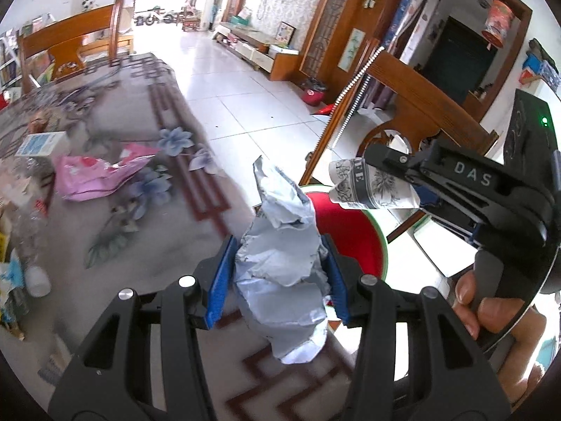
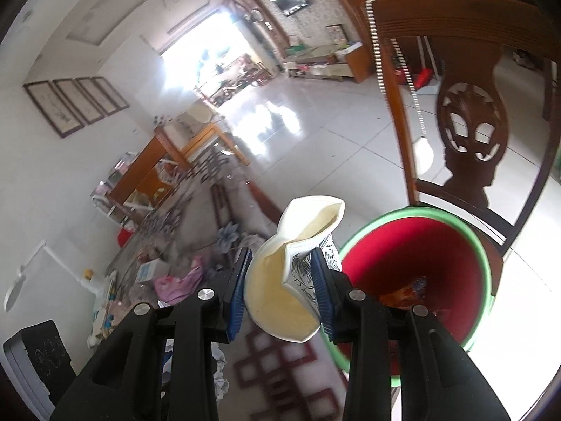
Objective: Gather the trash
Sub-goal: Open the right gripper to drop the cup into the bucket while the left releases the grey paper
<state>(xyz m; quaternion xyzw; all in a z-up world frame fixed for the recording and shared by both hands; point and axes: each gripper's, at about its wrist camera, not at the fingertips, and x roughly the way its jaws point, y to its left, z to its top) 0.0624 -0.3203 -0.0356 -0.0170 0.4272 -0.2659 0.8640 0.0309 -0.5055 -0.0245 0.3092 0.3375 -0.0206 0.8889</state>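
Note:
My left gripper (image 1: pixel 278 277) is shut on a crumpled silver-grey wrapper (image 1: pixel 280 245), held at the table's edge beside a red bin with a green rim (image 1: pixel 354 231). My right gripper (image 2: pixel 282 289) is shut on a squashed paper cup (image 2: pixel 298 270), cream inside with black print outside, held just left of the red bin (image 2: pixel 413 252). In the left wrist view the right gripper (image 1: pixel 392 175) holds that paper cup (image 1: pixel 371 186) over the bin, with a hand (image 1: pixel 491 312) on its handle. An orange wrapper (image 2: pixel 408 293) lies inside the bin.
The floral tablecloth (image 1: pixel 140 210) carries more litter: a pink bag (image 1: pixel 101 172), a white-blue carton (image 1: pixel 44 144), a small white cup (image 1: pixel 36 280) and scraps at the left edge. A carved wooden chair (image 2: pixel 466 133) stands behind the bin. Tiled floor (image 1: pixel 245 87) lies beyond.

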